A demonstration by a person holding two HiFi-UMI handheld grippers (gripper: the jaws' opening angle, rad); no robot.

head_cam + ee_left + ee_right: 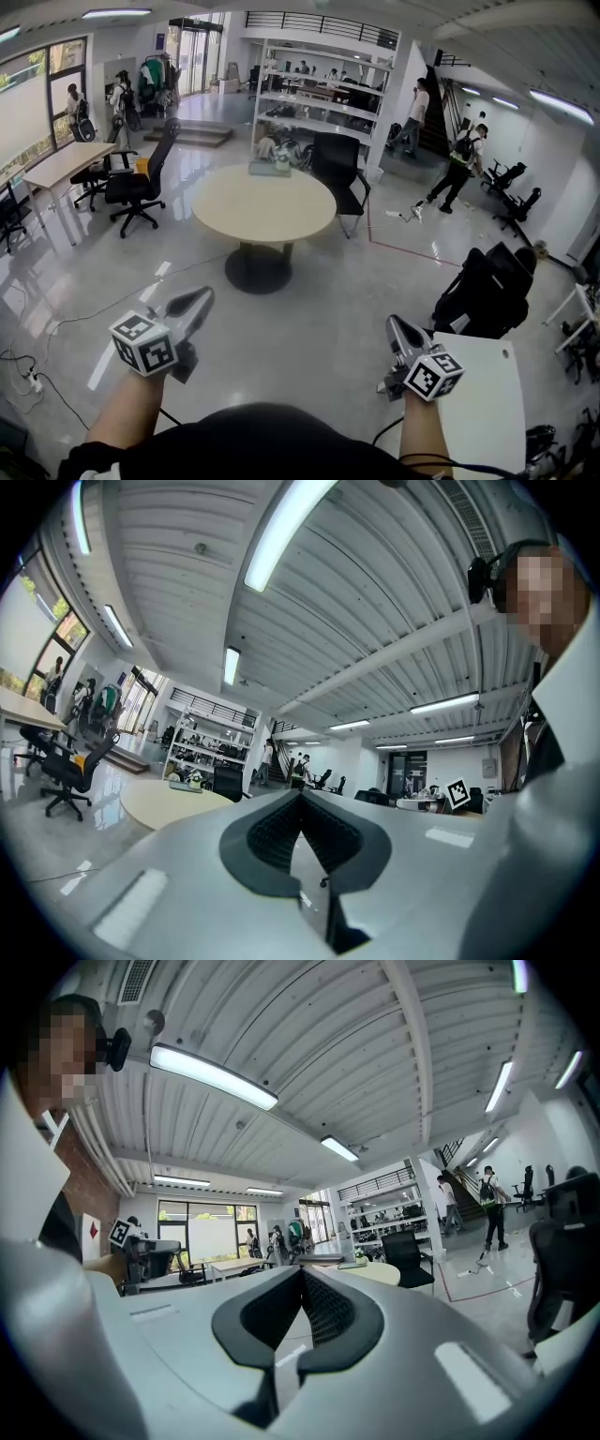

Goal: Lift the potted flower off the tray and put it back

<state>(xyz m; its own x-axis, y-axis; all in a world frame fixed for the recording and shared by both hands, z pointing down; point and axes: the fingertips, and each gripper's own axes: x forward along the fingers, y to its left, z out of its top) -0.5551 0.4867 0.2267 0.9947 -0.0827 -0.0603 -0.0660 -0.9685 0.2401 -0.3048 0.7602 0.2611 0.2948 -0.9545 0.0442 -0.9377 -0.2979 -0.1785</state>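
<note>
Two tools out front, both held level, both empty. Left tool [201,300]: jaws pressed together, nothing between them. Right tool [395,325]: same story, jaws closed tip to tip on nothing. Just to the right of the right tool there's a white tabletop [478,412], and a little ahead of that tool a black chair [487,291]. Ahead of both tools, across open grey floor [356,281], stands the round tabletop [281,211], well apart from either tip. On its far edge lies the tray [269,170], and the potted flower [278,159] sits on it, small from here and hard to make out in detail. Beyond that are another black chair [337,167] and white shelving [319,89].
</note>
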